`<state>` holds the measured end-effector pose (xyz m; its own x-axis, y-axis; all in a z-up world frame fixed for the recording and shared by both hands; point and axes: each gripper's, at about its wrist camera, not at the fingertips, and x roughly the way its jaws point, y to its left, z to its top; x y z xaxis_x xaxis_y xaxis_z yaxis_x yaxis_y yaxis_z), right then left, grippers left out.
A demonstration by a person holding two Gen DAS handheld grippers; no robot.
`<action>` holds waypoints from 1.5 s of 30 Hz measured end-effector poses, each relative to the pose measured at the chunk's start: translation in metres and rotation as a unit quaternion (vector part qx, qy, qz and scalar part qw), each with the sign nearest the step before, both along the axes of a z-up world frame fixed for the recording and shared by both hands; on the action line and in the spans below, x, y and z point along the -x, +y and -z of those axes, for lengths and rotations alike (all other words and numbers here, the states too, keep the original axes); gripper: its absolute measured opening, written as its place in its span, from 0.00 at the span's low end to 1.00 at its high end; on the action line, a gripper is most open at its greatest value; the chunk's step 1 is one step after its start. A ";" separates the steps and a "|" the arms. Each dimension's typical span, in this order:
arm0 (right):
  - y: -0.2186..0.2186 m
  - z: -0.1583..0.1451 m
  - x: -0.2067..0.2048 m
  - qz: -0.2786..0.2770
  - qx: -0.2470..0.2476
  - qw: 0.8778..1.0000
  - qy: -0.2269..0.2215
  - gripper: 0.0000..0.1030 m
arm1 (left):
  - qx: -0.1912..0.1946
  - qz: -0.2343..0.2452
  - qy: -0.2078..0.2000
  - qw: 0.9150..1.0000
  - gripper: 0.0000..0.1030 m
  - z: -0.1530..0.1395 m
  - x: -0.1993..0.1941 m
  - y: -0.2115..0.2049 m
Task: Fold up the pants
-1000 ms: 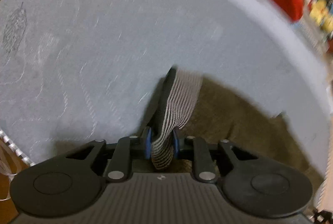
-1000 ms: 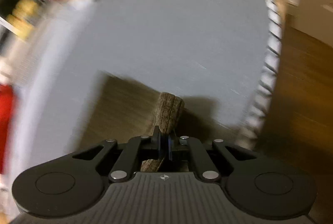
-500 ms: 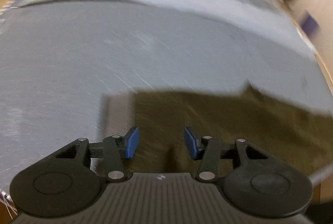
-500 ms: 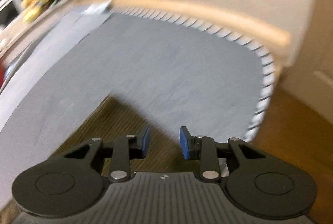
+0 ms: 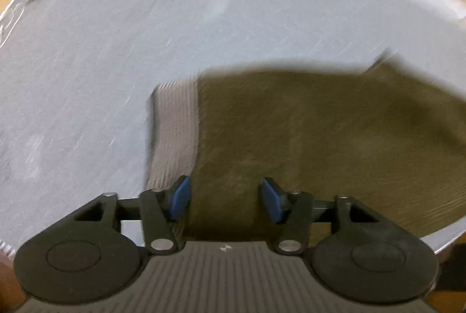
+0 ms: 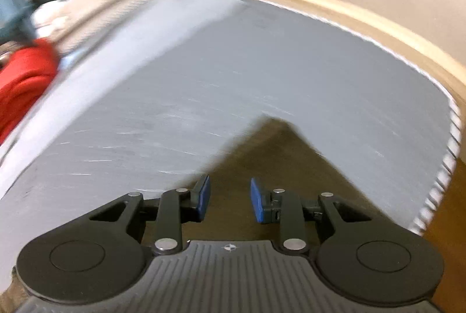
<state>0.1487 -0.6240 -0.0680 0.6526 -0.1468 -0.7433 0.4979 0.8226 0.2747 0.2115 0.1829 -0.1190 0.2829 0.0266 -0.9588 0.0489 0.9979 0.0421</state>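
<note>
Pants (image 5: 320,138) lie flat on the grey surface (image 5: 116,51), filling the lower right of the left wrist view, with their striped ribbed band (image 5: 174,132) at the left end, just above the left gripper (image 5: 224,195). In the right wrist view we see another part of the pants (image 6: 271,161) as an olive wedge rising from the bottom centre, its corner pointing toward the middle of the frame. The left gripper hangs over the cloth with its jaws wide and nothing between them. The right gripper (image 6: 230,198) hangs the same way, jaws wide and empty, over the olive cloth. Both views are blurred, so we cannot tell whether any pad touches the fabric.

We judge that one fold is laid down and both tools are free of it. The pants look like a tidy rectangle with straight edges, but how many layers lie there we cannot tell. If a further fold is wanted, we think the next move calls for taking the band end with the left jaws and a matching corner with the right, both closing on all layers at once, then carrying that end across to the far end. A red cloth (image 6: 23,80) sits at the left edge of the right view, well apart from the pants, and should not get in our way.
</note>
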 end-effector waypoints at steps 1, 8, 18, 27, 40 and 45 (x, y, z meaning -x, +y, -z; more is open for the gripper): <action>0.015 -0.005 -0.012 -0.020 0.008 1.000 -0.008 0.31 | -0.005 0.010 -0.002 1.000 0.51 0.000 0.001 -0.001; 0.125 -0.025 -0.080 -0.172 0.027 0.984 -0.028 0.30 | 0.042 -0.008 -0.066 0.997 0.48 -0.024 0.008 0.012; 0.280 -0.046 -0.127 -0.380 0.009 0.924 -0.047 0.02 | 0.025 -0.013 -0.024 0.999 0.23 -0.006 0.022 0.032; 0.386 -0.015 -0.135 -0.501 -0.014 0.865 0.019 0.08 | 0.032 -0.004 -0.017 0.999 0.29 -0.002 0.016 0.032; 0.432 0.008 -0.178 -0.483 -0.029 0.875 0.013 0.01 | 0.055 -0.006 -0.024 0.998 0.30 -0.013 0.014 0.037; 0.438 0.008 -0.175 -0.485 -0.003 0.874 0.032 0.01 | 0.075 -0.015 -0.074 0.994 0.32 -0.037 0.008 0.032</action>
